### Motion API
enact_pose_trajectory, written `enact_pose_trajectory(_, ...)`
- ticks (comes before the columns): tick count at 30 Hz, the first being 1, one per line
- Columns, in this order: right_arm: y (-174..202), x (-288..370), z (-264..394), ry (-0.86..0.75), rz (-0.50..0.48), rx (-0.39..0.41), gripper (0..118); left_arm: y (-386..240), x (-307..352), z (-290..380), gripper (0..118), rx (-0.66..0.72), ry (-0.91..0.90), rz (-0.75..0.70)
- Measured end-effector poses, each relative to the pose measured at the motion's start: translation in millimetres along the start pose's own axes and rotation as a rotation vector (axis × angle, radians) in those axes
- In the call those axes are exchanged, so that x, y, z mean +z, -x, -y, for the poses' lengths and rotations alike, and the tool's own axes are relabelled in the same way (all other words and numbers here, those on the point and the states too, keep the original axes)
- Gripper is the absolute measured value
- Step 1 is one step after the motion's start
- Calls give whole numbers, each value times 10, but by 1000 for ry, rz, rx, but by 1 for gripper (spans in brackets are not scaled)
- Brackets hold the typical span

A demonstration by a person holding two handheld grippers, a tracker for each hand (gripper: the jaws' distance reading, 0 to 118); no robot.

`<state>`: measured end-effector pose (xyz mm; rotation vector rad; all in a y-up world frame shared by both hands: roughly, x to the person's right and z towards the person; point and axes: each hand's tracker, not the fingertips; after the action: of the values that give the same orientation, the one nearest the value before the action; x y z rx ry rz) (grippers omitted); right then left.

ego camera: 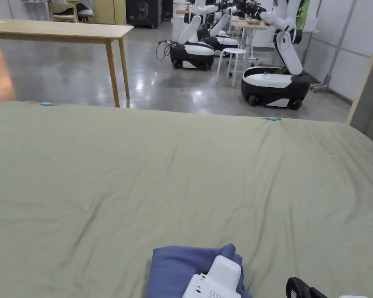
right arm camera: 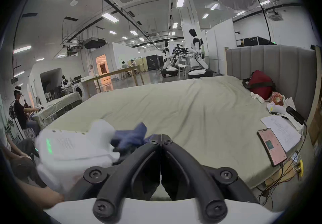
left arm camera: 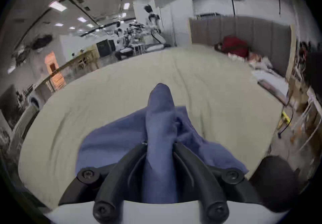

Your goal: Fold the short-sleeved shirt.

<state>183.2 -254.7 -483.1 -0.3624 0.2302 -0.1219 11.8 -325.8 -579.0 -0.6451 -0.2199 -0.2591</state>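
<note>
Blue shirt (left arm camera: 160, 123) (bunched) pinched in the left hand-held gripper (left arm camera: 160, 144).

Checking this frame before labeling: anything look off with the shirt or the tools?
Yes: the blue shirt is not flat. It sits bunched at the near edge of the green bed cover, with a thick ridge of cloth pinched in the left tool. The right tool is shut on nothing, beside the shirt.
</note>
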Motion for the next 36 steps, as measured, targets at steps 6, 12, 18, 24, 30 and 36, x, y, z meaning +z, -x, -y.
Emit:
enact_pose_trajectory(6,-85,-29,18,14,1,4,1,588,557,-259,85,339,-100,300)
enact_pose_trajectory(12,-150,-43,5,23,-7,-27,1,1229,478,-89,77,639,-64,235)
enact_pose_trajectory(18,-212,-86,-6,56,-2,-40,1,804,175,-17,5,684,13,457)
enact_pose_trajectory(24,-210,-156,-37,114,2,-42,1,234,-265,139,5,707,167,527)
enact_pose_trajectory(30,-47,-434,-74,164,-97,-67,1,532,192,33,5,647,48,535)
enact_pose_trajectory(36,-154,-1150,212,269,-192,-282,1,1402,769,291,5,662,-69,397)
